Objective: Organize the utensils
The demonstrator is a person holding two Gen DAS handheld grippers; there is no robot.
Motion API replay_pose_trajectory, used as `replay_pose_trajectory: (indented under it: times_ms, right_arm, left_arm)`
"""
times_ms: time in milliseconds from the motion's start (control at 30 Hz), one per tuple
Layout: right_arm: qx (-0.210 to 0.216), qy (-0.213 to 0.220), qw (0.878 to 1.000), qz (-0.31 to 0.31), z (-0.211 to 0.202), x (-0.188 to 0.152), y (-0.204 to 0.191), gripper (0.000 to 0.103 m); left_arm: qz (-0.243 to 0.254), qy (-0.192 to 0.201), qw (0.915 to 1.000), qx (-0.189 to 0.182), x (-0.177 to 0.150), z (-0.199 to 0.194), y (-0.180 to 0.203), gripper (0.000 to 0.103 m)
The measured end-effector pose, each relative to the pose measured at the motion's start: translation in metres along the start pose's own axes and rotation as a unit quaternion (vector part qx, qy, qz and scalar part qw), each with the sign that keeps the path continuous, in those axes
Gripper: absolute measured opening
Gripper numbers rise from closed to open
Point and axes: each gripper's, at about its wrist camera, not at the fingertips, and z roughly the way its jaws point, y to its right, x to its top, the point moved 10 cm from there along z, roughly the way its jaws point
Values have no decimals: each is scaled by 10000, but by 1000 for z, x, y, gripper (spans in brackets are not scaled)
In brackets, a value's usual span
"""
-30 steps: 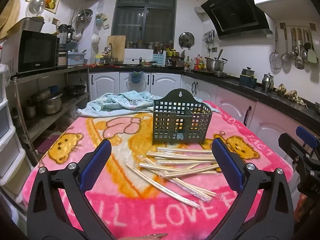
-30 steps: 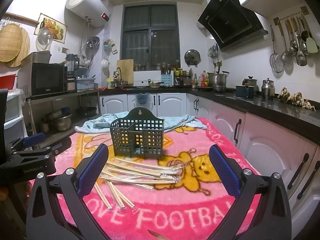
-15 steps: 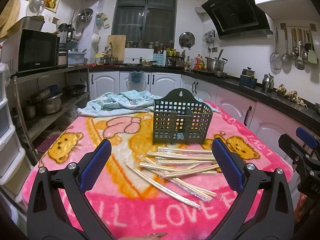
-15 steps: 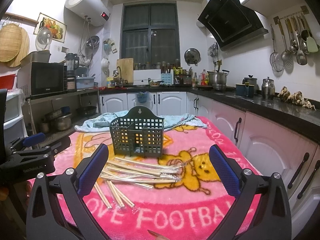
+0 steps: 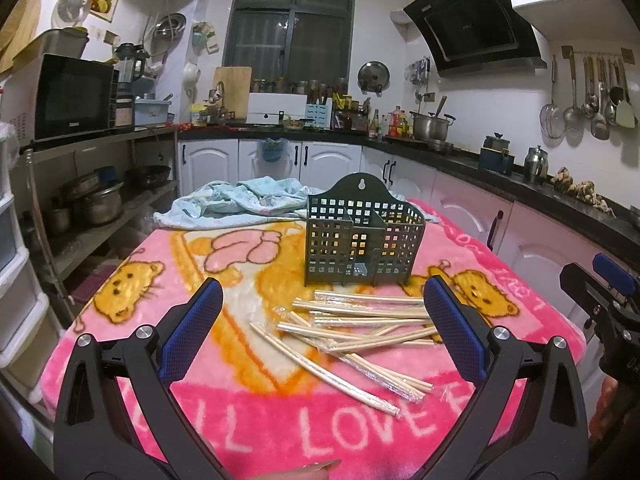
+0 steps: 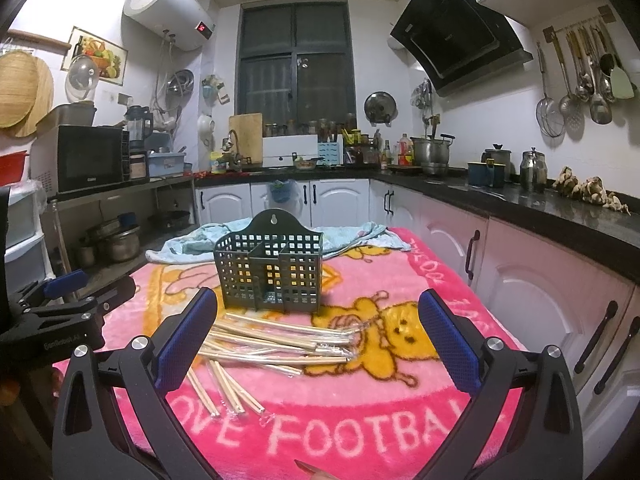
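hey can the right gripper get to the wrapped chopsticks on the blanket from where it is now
Probably yes. The right gripper is open and holds nothing, and the wrapped chopsticks lie loose on the blanket just ahead of it, in front of the green basket. Nothing lies between.

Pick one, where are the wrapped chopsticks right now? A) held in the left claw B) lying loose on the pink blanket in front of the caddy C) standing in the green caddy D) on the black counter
B: the wrapped chopsticks lie scattered flat on the pink blanket in front of the green caddy; the left claw and right claw are both open and hold nothing.
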Motion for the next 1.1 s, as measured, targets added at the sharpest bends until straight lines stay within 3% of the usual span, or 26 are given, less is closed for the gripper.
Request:
replay_pose_trajectory:
  times_ms: [267, 667, 833, 1100]
  right_arm:
    - [201, 73, 9997, -67, 3, 14, -5, 98]
    - [238, -99, 9997, 10, 20, 18, 3, 98]
    - [258, -258, 9993, -88, 34, 17, 12, 98]
    - [193, -947, 9953, 116, 80, -1, 43, 98]
  left_arm:
    - [-98, -185, 9998, 33, -3, 12, -17, 93]
    - [-396, -84, 9984, 391, 18, 17, -63, 93]
    - [-505, -192, 9974, 474, 17, 24, -81, 93]
    - [-680, -661, 9948, 361, -2, 47, -96, 93]
